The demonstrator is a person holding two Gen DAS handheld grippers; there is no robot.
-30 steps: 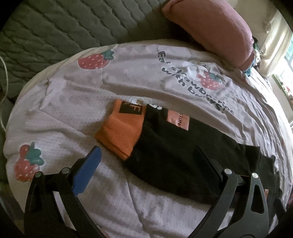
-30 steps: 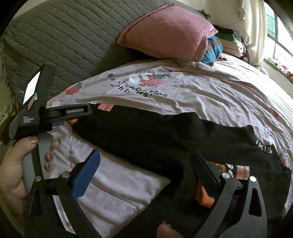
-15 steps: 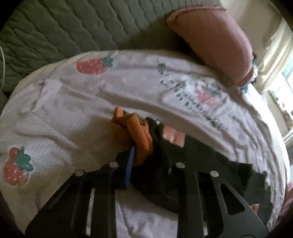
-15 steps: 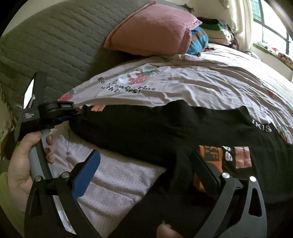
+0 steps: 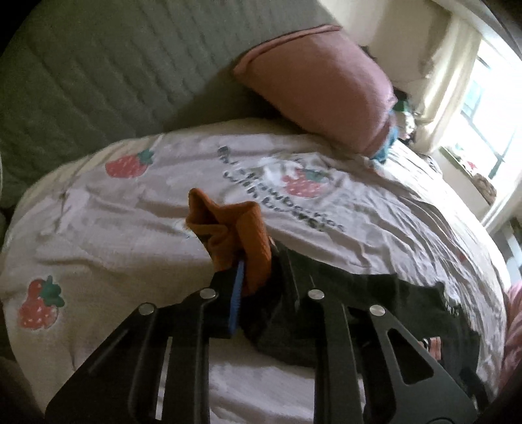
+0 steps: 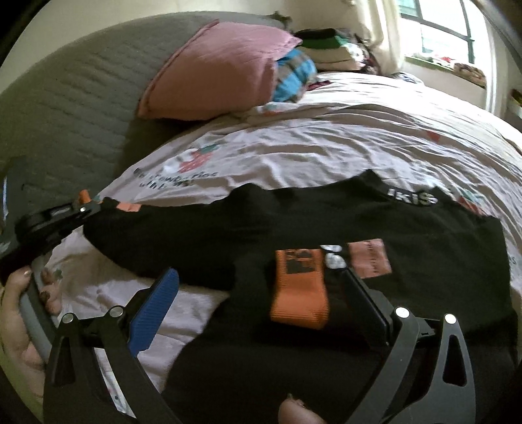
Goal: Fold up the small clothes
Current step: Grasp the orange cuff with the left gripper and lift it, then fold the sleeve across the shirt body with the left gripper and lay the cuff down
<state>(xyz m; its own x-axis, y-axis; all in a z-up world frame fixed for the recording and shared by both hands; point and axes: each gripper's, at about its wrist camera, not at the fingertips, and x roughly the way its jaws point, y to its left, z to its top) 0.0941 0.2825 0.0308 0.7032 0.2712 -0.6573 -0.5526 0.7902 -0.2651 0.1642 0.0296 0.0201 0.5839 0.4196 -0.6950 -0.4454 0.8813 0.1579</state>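
A small black top (image 6: 326,225) with orange cuffs lies spread on the strawberry-print bedspread (image 6: 326,143). My left gripper (image 5: 257,277) is shut on the orange cuff (image 5: 241,231) of its left sleeve and holds it lifted off the bed; the same gripper shows in the right wrist view (image 6: 81,208) at the sleeve's far end. My right gripper (image 6: 261,310) is open over the other sleeve, whose orange cuff (image 6: 298,293) lies folded across the body, between the fingers. The black body trails right in the left wrist view (image 5: 375,303).
A pink pillow (image 6: 215,65) leans on the grey quilted headboard (image 6: 65,98). Folded clothes (image 6: 326,49) are stacked behind it near the window (image 6: 437,29). The person's left hand (image 6: 19,319) holds the left gripper's handle.
My left gripper has closed on the orange cuff and lifted it, bunching the sleeve. My right gripper has moved over the shirt toward the other orange cuff and stays open.
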